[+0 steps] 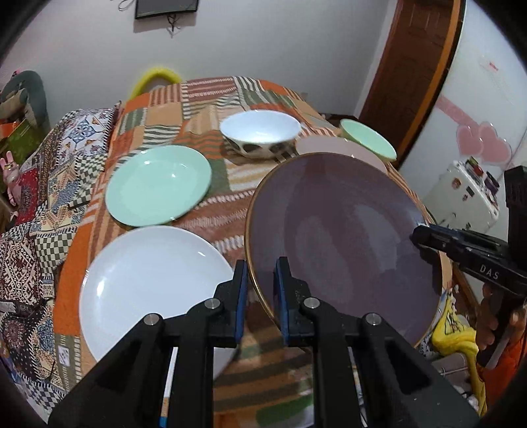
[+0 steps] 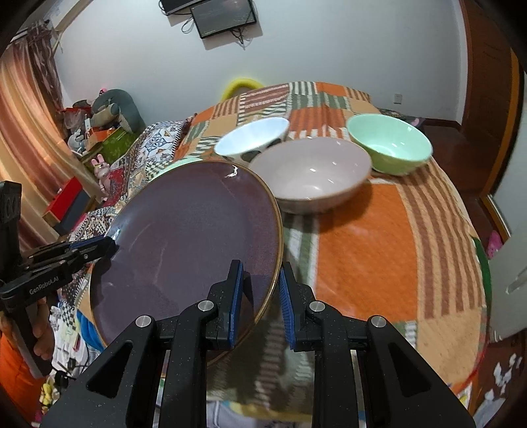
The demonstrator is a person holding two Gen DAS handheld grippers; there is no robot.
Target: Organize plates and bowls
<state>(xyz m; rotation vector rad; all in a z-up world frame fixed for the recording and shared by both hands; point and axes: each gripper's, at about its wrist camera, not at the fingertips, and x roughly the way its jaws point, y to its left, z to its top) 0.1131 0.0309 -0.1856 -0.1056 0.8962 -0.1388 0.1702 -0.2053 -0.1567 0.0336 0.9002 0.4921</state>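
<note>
Fingers of left gripper [image 1: 260, 296] and "GenRobot.AI" right gripper [image 2: 260, 296] clamping purple plate [image 1: 342, 237] rim

We see a plain white wall [image 2: 329, 49] with a dark screen [image 2: 224, 16] mounted high, and a wooden door frame [image 1: 415, 75] at the right. Striped brownish curtains [image 2: 29, 108] hang left, above cluttered boxes [image 2: 66, 200]; a patchwork orange cloth [image 2: 378, 237] covers the table.

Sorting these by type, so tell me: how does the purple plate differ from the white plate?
The purple plate is dark with a gold rim; the white plate is plain. The purple one is lifted and tilted, gripped at opposite edges by the left gripper and right gripper; the white one lies flat on the bedspread. Both are round and empty.
</note>
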